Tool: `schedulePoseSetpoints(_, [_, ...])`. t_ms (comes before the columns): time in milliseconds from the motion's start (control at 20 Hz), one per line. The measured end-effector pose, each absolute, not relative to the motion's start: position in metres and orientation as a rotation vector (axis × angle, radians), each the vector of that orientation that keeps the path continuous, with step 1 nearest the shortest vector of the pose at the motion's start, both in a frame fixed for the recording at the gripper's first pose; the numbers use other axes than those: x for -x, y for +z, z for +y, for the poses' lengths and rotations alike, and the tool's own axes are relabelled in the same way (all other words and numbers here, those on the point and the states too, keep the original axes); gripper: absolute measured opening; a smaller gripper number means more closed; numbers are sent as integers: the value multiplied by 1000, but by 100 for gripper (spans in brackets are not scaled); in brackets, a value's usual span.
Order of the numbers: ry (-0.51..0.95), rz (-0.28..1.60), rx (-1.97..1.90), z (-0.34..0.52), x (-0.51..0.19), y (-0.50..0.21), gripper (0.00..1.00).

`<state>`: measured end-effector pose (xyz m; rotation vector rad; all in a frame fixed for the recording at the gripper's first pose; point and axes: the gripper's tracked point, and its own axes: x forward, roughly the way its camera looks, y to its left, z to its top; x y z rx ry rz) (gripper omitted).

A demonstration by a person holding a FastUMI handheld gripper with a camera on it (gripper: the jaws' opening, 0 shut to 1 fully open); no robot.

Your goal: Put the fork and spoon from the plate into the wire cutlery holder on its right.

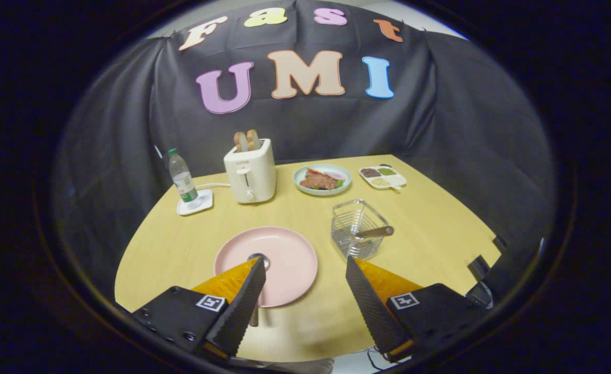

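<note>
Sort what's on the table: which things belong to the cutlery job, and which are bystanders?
Job: pink plate, spoon on it, wire cutlery holder with one handle already inside, open hand-held gripper.
Bystanders: toaster, water bottle, food plate, divided dish.

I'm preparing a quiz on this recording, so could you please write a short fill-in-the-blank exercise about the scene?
1. The pink plate still holds a ____, partly hidden by one finger.
2. One utensil's handle sticks out of the wire ____.
3. Two bread slices stand in the ____.
4. The gripper has its fingers ____, holding nothing.

Missing words: spoon; cutlery holder; toaster; open
</note>
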<state>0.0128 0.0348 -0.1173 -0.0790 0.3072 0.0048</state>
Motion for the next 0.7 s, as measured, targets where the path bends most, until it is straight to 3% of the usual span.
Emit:
schedulePoseSetpoints(650, [133,603,103,84,-7,-240,98])
schedulePoseSetpoints(700, [136,611,101,85,-8,-244,90])
